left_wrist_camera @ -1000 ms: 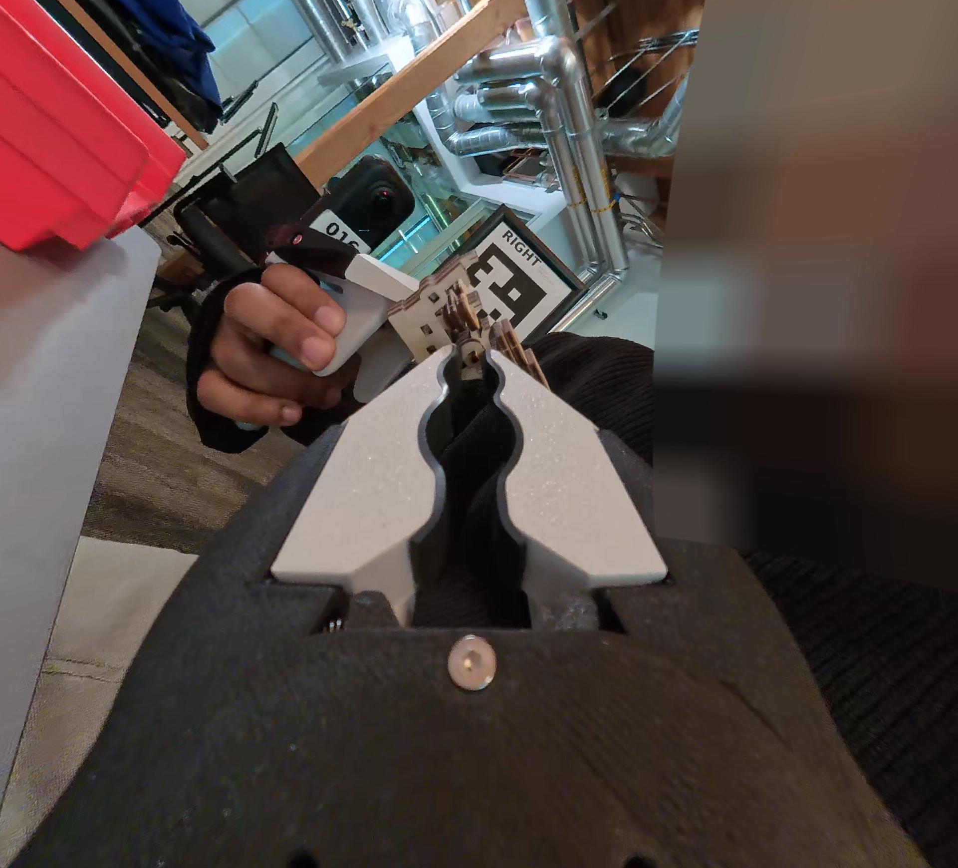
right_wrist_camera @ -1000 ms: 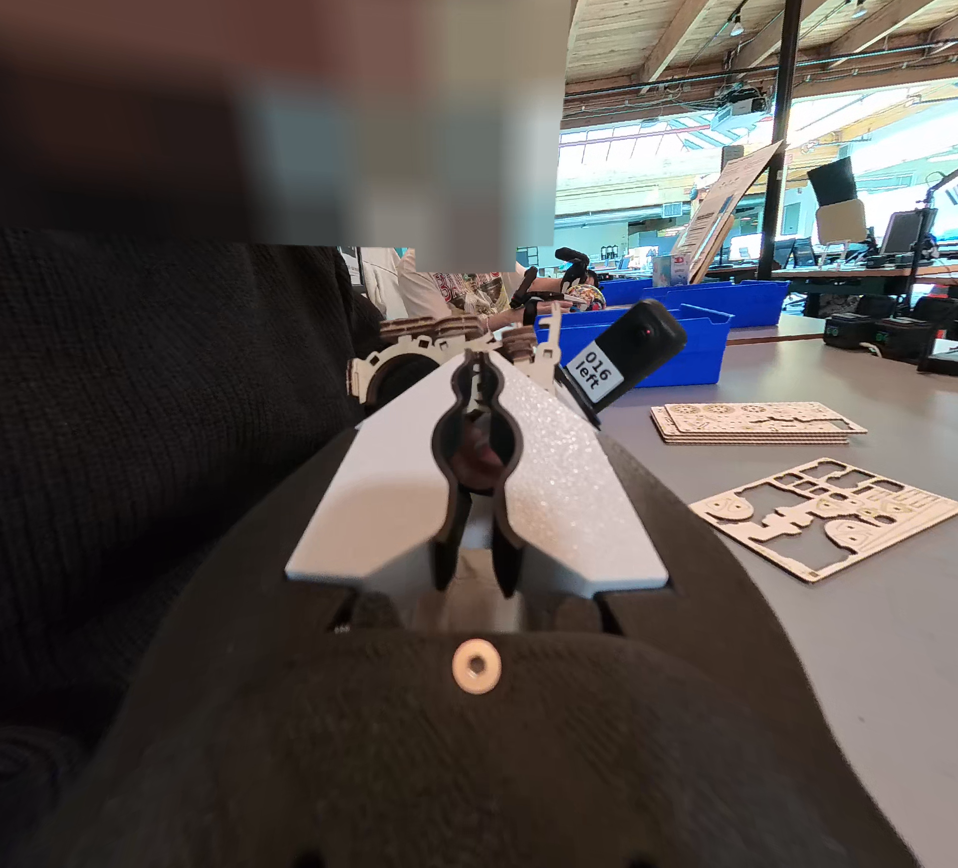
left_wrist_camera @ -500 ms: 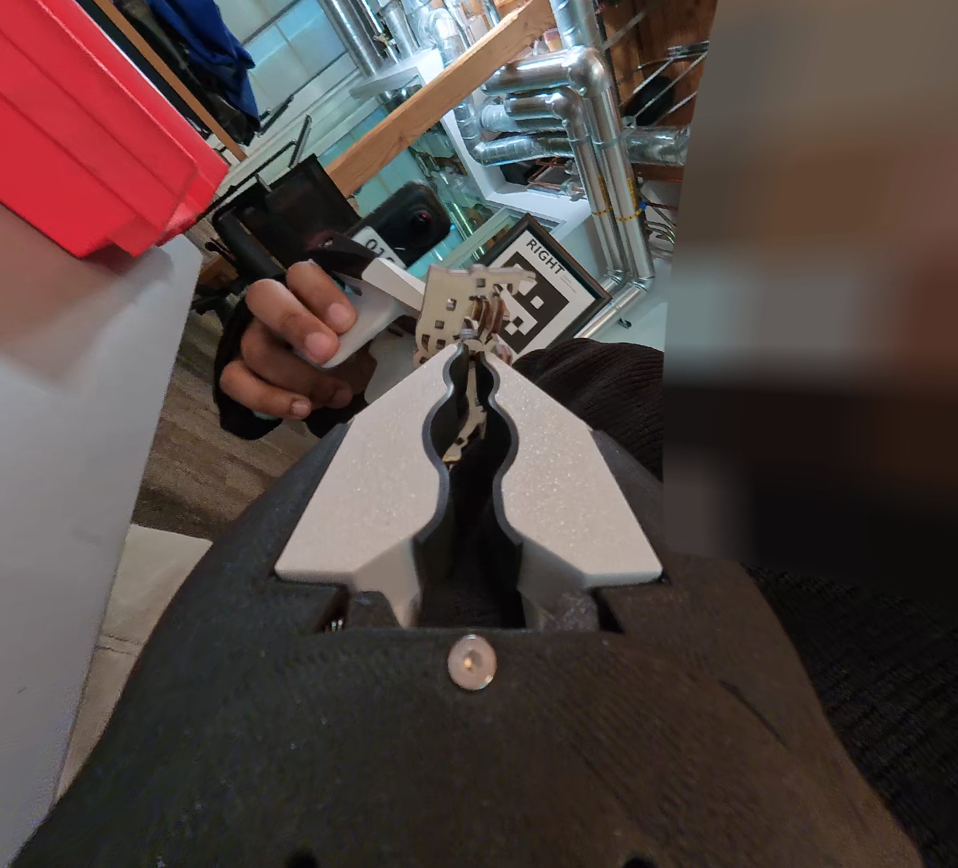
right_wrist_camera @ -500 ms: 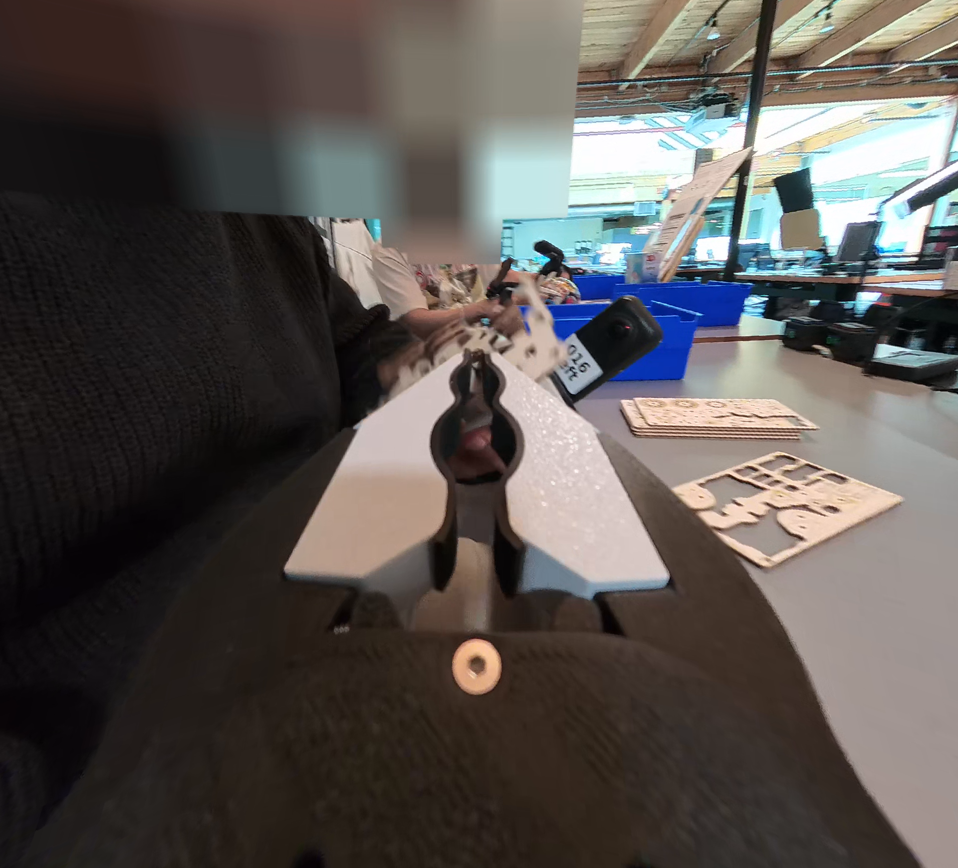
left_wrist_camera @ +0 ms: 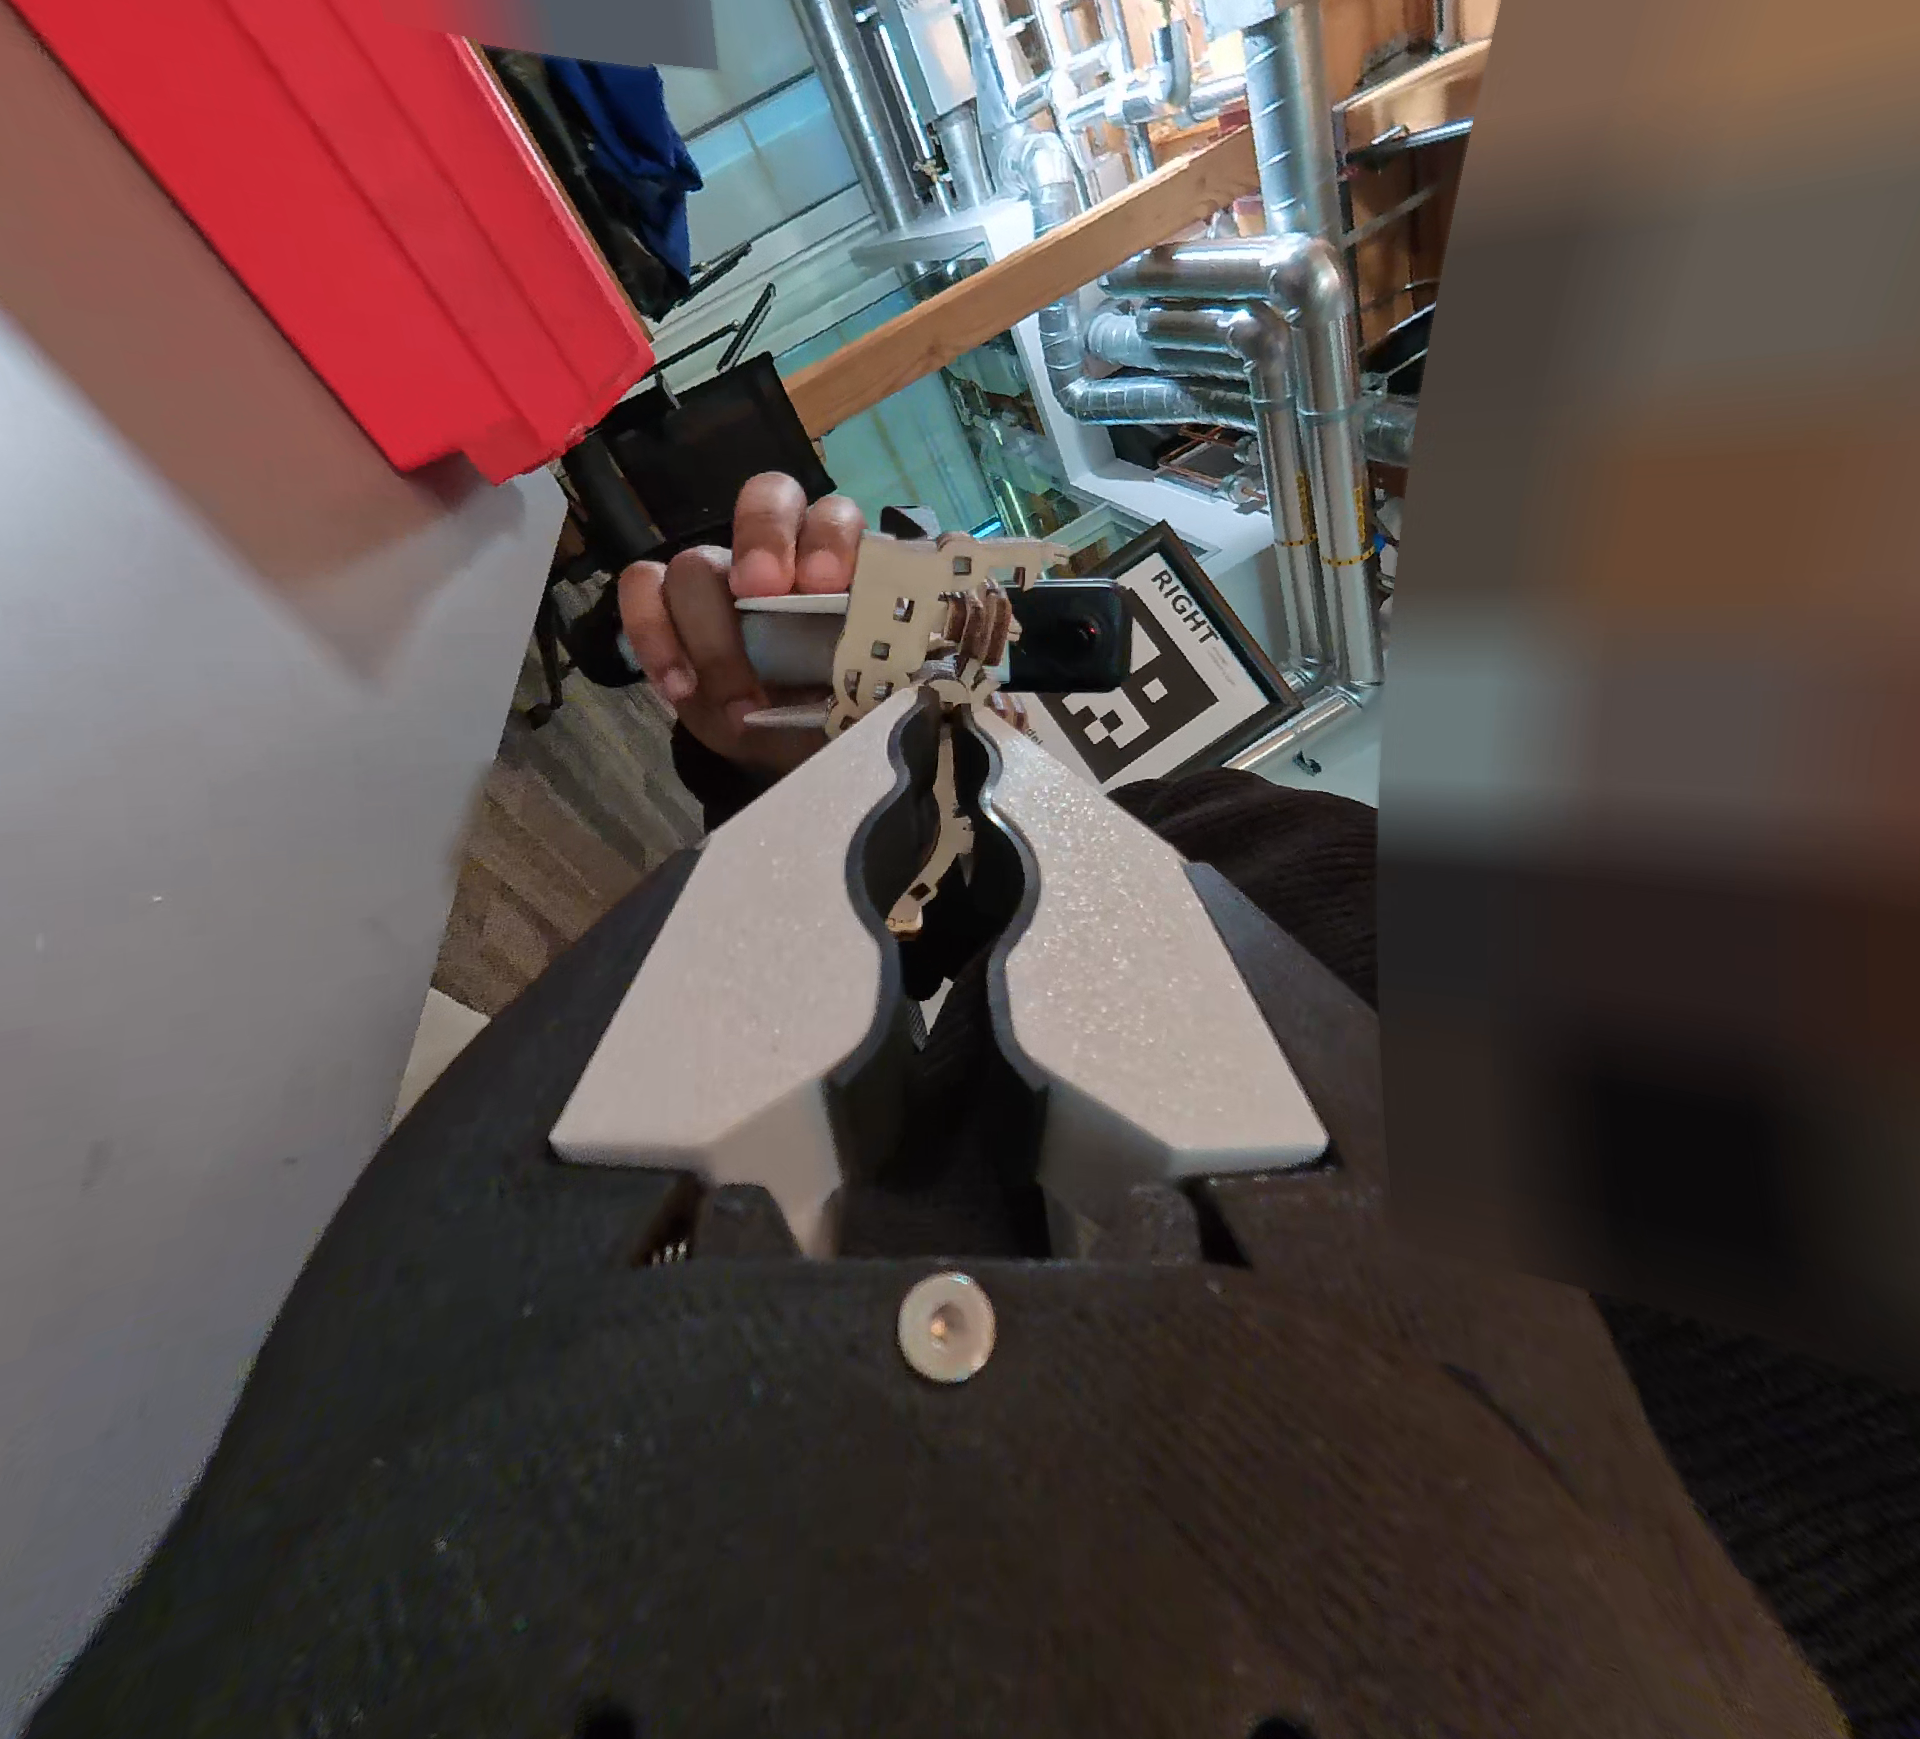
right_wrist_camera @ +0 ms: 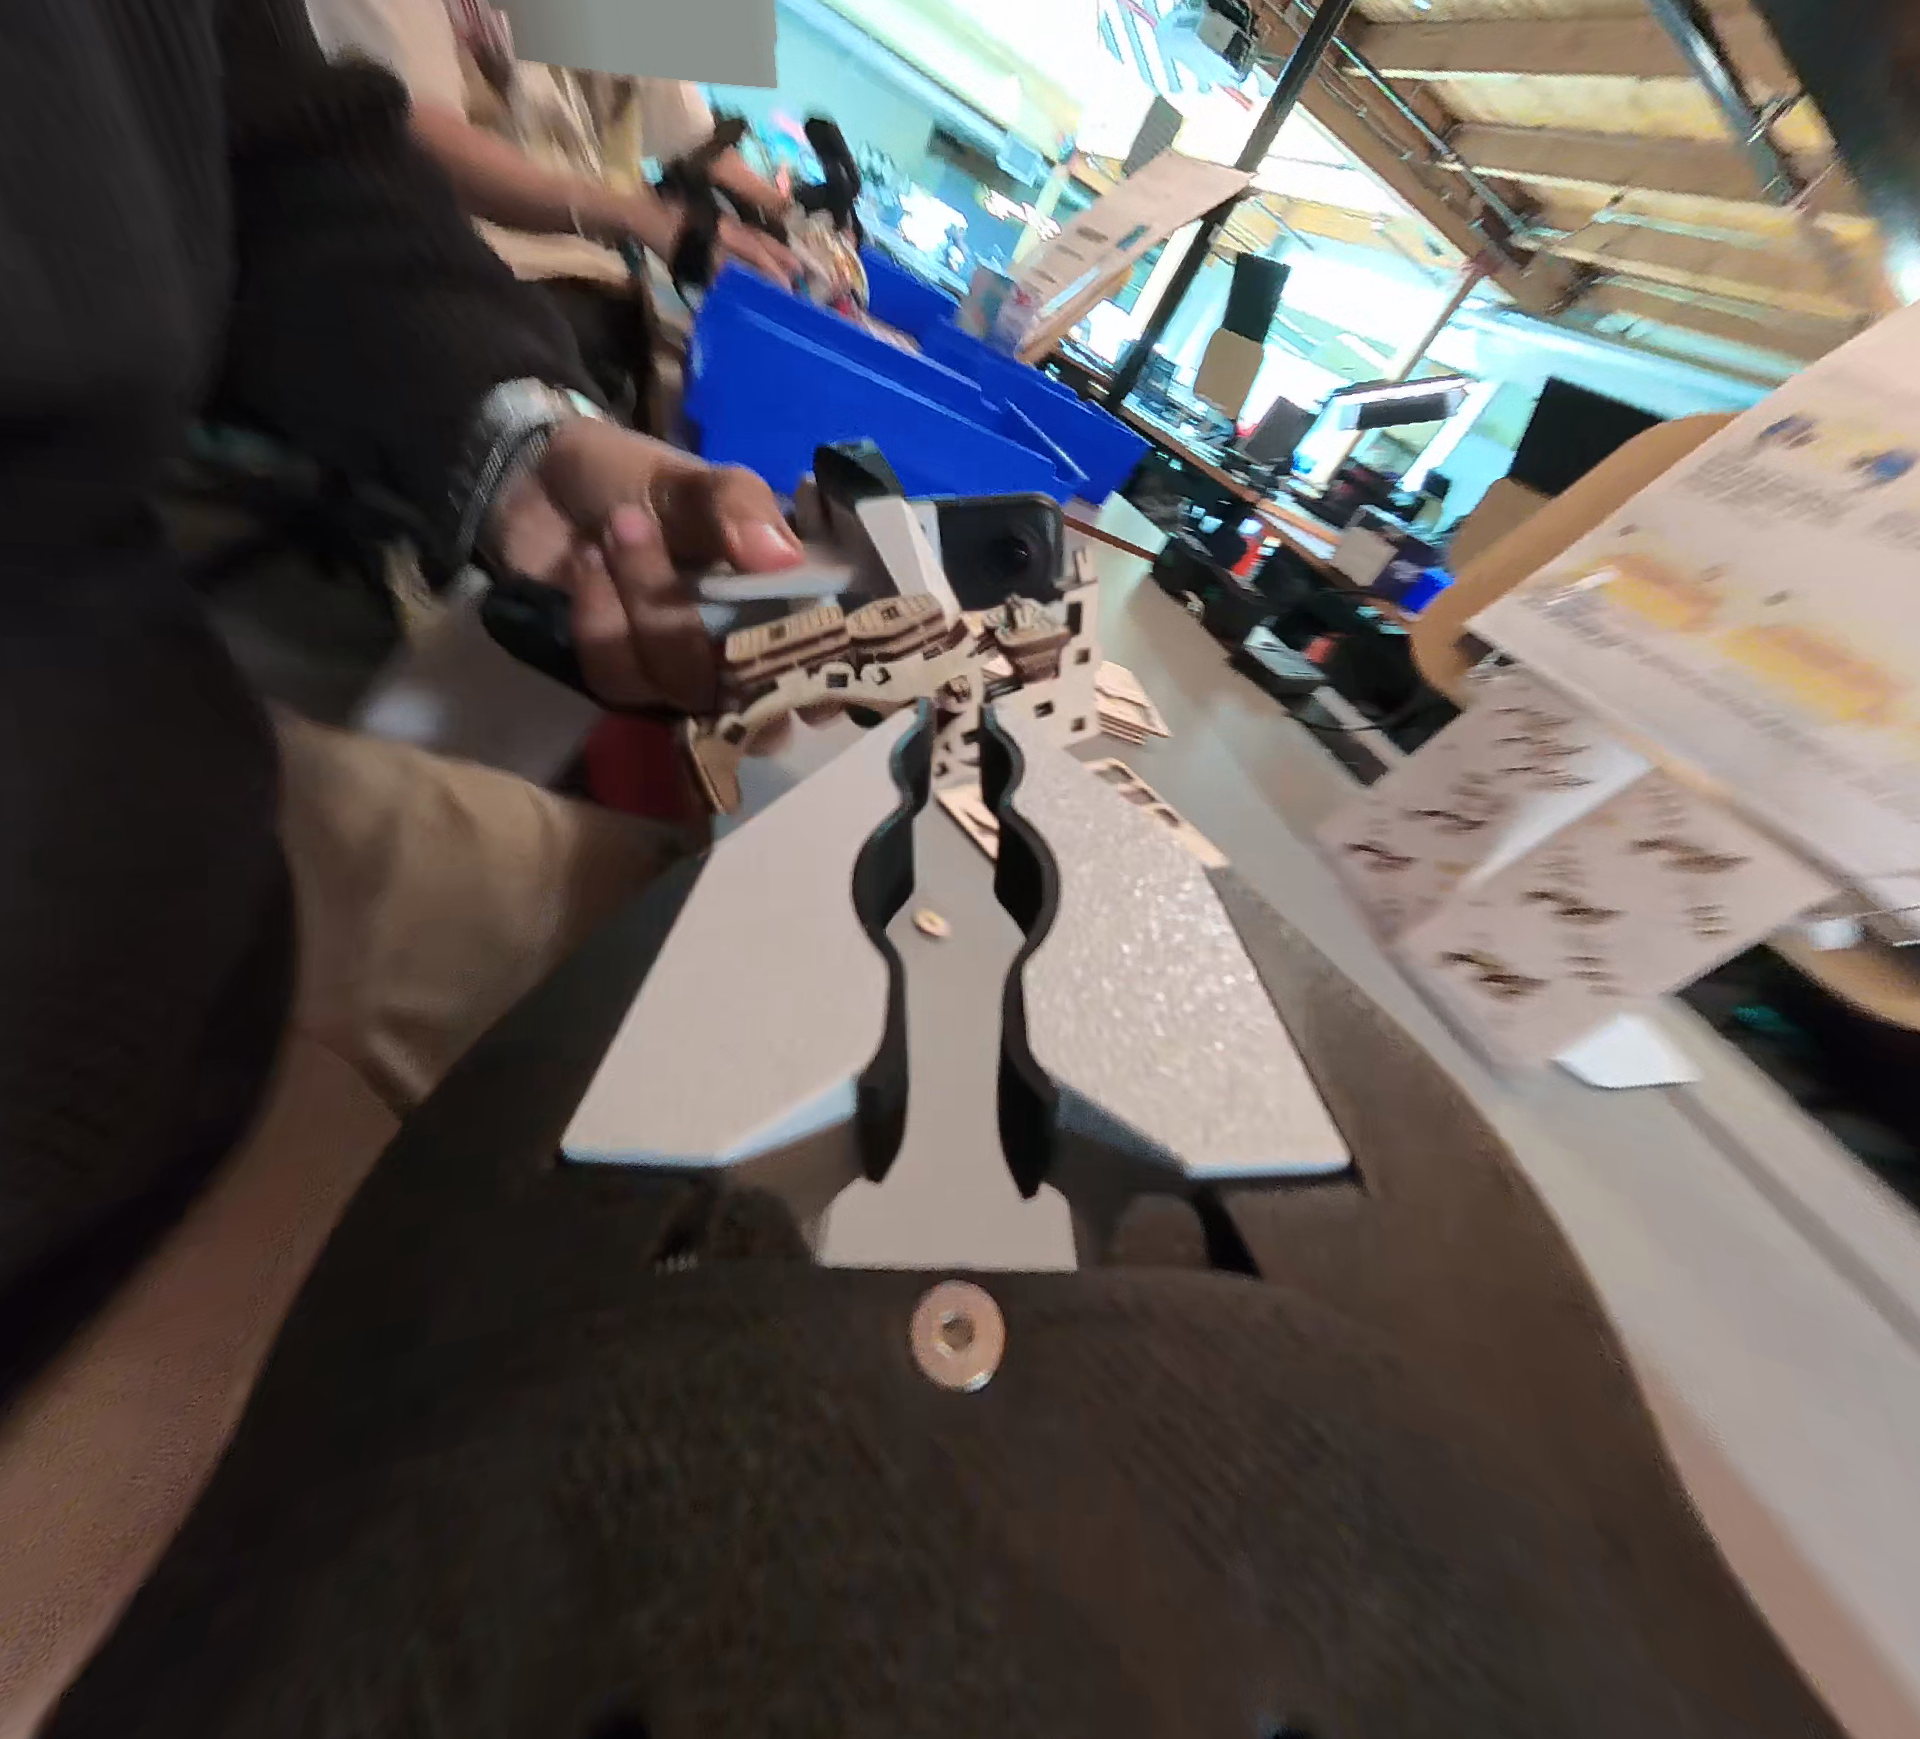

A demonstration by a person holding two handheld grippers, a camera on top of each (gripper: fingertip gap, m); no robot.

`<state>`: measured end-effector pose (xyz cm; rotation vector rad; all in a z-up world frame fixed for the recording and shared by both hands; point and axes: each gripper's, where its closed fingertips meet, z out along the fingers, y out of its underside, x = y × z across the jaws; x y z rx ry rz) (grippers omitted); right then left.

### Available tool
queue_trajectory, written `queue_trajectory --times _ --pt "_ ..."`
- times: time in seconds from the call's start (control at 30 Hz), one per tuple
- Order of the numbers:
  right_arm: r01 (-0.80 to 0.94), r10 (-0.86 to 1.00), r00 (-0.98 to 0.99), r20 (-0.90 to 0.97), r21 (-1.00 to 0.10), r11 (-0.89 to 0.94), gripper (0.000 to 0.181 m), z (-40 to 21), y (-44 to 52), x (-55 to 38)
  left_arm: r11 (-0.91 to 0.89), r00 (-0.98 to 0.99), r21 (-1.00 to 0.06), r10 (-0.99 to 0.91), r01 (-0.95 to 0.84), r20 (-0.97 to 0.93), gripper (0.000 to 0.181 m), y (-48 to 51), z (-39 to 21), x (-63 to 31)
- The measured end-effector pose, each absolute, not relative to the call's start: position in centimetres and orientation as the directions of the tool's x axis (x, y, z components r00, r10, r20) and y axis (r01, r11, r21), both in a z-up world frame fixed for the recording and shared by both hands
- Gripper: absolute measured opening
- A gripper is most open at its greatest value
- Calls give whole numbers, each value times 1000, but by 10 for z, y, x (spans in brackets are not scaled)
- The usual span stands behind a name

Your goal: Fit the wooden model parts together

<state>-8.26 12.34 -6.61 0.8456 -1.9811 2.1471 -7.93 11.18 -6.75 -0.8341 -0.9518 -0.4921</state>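
A pale wooden model with stacked gear-like discs is held up in the air between both grippers. My left gripper is shut on it, and a thin flat wooden part runs edge-on back between its grey fingers. In the right wrist view the model lies across the tips of my right gripper, whose jaws are pinched on its lower edge. Each view shows the other gripper just behind the model, held by a hand. The joint itself is hidden by the fingertips.
A red bin sits on a grey table edge close on the left. In the right wrist view, the grey table holds wooden part sheets, a small disc, a printed instruction sheet and blue bins. A dark sweater fills the left.
Both grippers have turned together with the model, which now lies rotated. The right wrist view has tilted and swung toward the table and the instruction sheet. The left has moved nearer the red bin.
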Motion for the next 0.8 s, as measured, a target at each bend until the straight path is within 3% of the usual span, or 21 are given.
queue_trajectory --times 0.07,0.27,0.53,0.8 --pt "-458 -283 -834 474 -880 -125 6 -70 123 -85 599 508 -402 -9 693 862 1 111 -69 -80" --pt "-251 -378 -889 258 -966 -69 6 -66 125 -83 576 491 -410 18 707 871 1 115 -74 -80" --pt "-521 -391 -771 503 -851 -68 5 -84 134 -79 531 425 -368 17 764 905 1 125 -88 -79" --pt "-545 -413 -752 513 -837 -47 7 -92 134 -79 506 414 -367 20 781 910 1 129 -92 -77"
